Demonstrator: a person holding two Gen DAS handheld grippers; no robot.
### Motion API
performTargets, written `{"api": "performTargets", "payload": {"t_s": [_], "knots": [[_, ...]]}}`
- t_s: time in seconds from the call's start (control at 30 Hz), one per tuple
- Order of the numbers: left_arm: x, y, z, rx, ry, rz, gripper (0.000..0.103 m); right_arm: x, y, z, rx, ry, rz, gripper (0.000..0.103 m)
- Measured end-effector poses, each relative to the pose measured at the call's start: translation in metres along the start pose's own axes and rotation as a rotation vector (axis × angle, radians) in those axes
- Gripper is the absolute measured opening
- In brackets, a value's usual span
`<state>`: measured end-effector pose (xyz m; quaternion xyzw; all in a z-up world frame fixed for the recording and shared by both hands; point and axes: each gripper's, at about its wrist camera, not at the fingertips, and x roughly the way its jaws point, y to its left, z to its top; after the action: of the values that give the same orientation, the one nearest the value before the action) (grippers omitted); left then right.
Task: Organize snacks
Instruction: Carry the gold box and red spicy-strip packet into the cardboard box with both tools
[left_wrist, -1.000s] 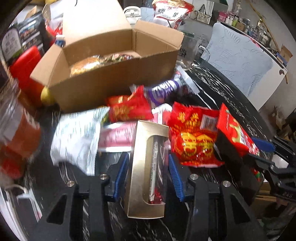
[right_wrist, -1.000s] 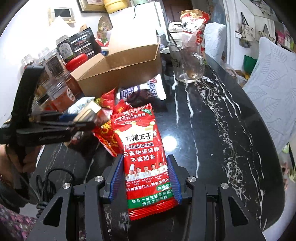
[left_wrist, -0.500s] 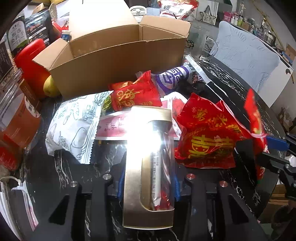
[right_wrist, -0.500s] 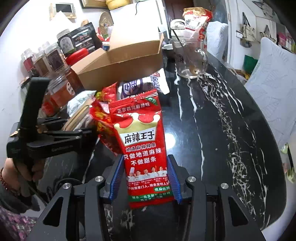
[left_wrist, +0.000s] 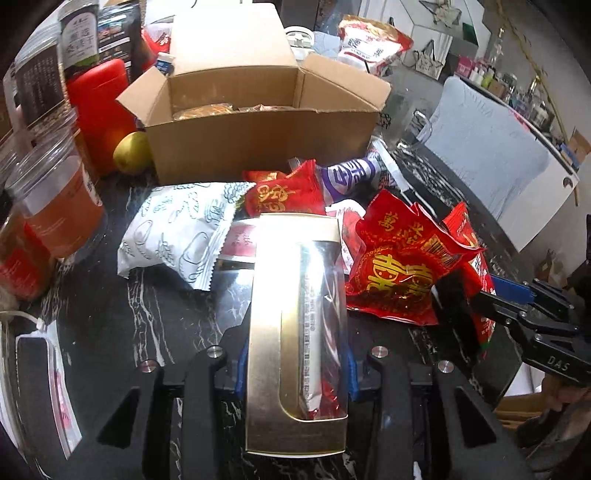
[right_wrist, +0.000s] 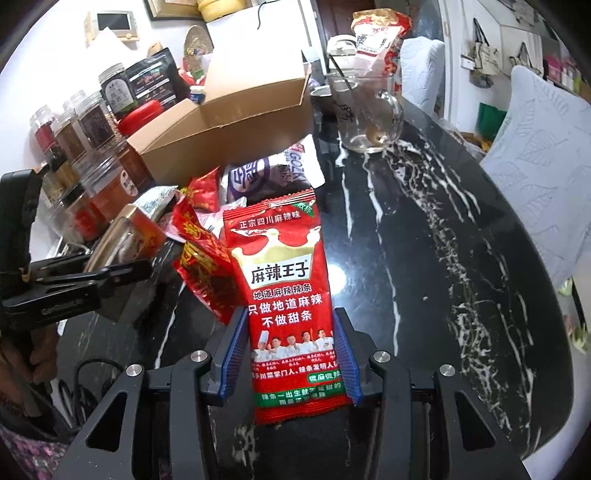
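Clamping a gold box (left_wrist: 295, 332) by its long sides, the left gripper (left_wrist: 295, 363) has its blue pads pressed against the card; the box has a clear window showing a wrapped bar inside. I judge it light but crushable: stiff card edges take the squeeze, while the glossy window face would slip and dent, so the side walls are the right hold. The right gripper (right_wrist: 288, 360) is closed on the lower part of a red spicy-strip packet (right_wrist: 284, 295), a thin, soft, slick foil sachet that will flop above the pads; gripping near its sealed bottom edge seems secure enough. In the left view the open cardboard carton (left_wrist: 258, 122) sits at twelve o'clock, already holding some snacks. Crinkly red foil bags (left_wrist: 399, 266) lie at two o'clock on the black marbled table (left_wrist: 166, 314), a white pillow pack (left_wrist: 177, 232) at ten.
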<state>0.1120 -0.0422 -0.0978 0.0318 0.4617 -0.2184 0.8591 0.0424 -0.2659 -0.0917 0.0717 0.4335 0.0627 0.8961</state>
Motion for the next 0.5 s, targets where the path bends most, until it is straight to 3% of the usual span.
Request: {"api": "performTargets", "payload": {"t_s": [0.5], "knots": [[-0.039, -0.001, 0.038, 0.033, -0.165, 0.034, 0.038, -0.020, 0.000, 0.026, 0.008, -0.095, 0.014, 0.044]]}}
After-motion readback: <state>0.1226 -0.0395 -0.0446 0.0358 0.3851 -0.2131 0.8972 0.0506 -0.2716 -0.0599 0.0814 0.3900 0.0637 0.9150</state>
